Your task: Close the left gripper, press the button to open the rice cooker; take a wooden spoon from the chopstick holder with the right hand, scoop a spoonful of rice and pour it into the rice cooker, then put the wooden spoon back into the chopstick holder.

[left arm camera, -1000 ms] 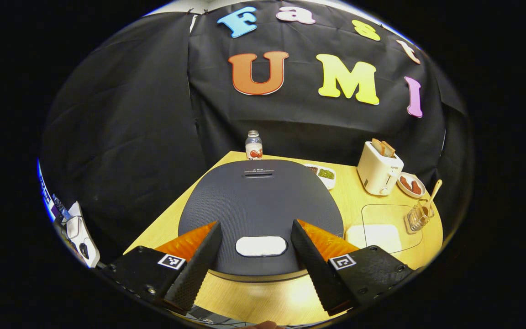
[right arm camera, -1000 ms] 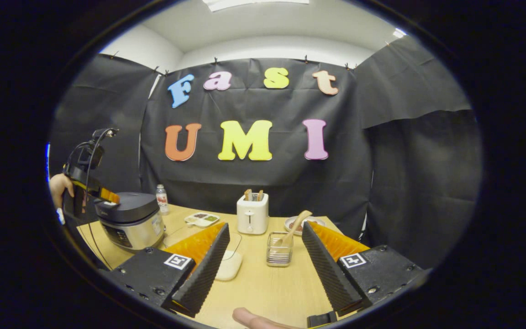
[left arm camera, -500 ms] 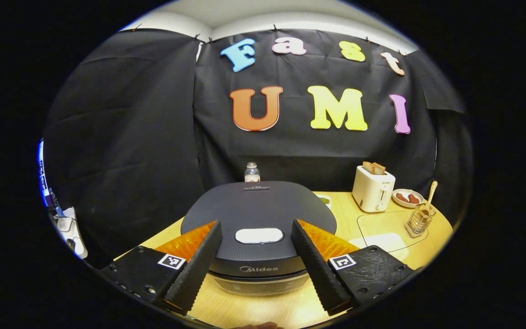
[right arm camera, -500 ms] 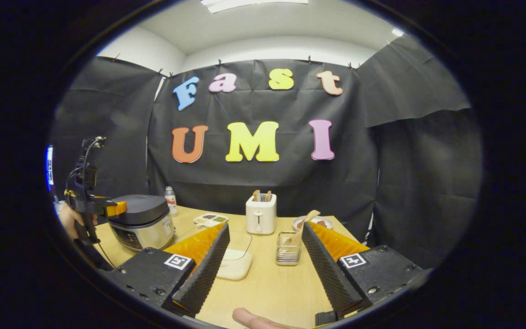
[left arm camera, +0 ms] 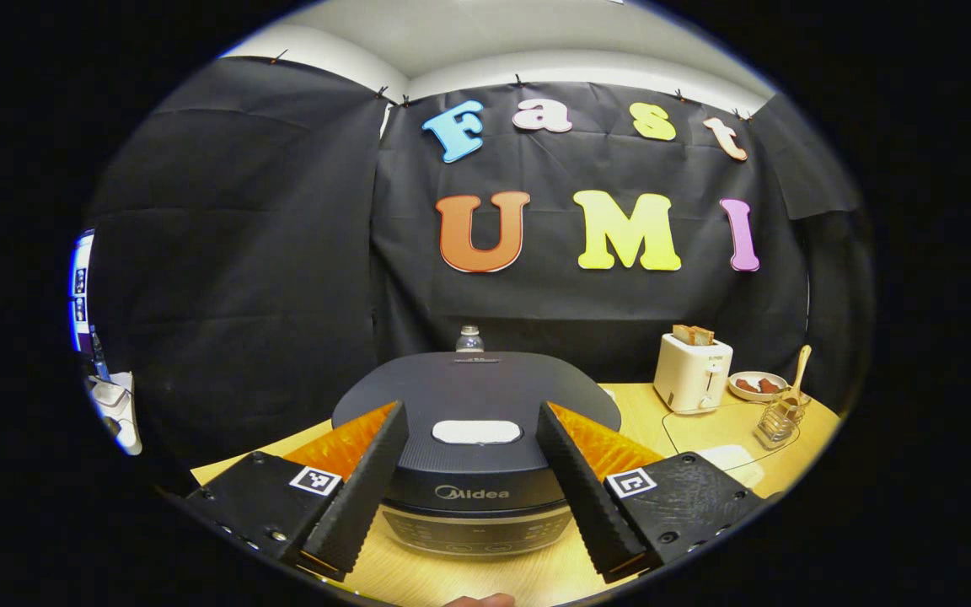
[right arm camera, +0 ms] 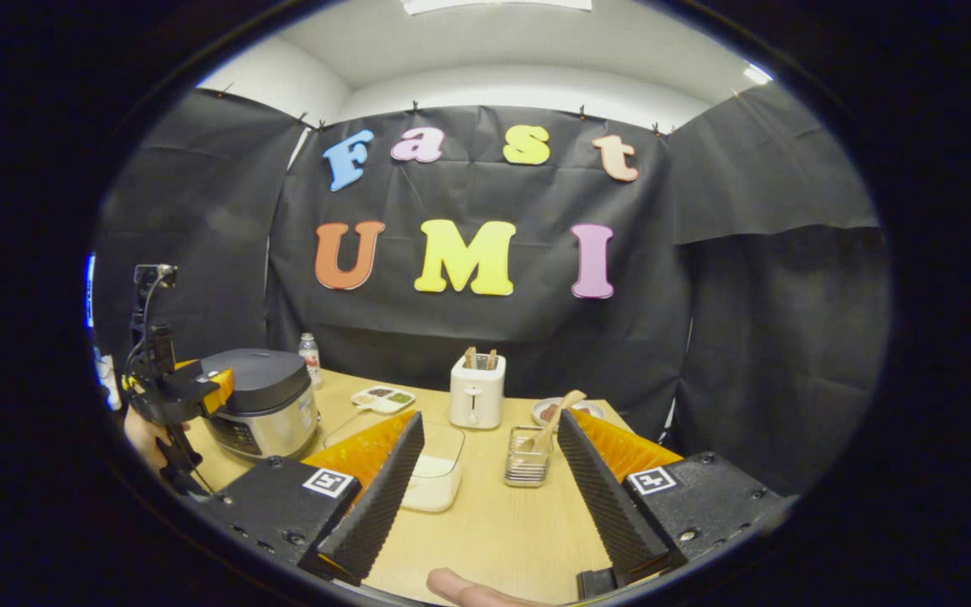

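The left tool [left arm camera: 473, 480] has dropped from above the rice cooker [left arm camera: 475, 405] to its front.

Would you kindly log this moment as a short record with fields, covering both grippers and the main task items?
left gripper: open, fingers on either side of the rice cooker's front
right gripper: open, above the table
rice cooker: lid down
button: on lid, not pressed
wooden spoon: standing in chopstick holder
rice container: on the table, beside the holder
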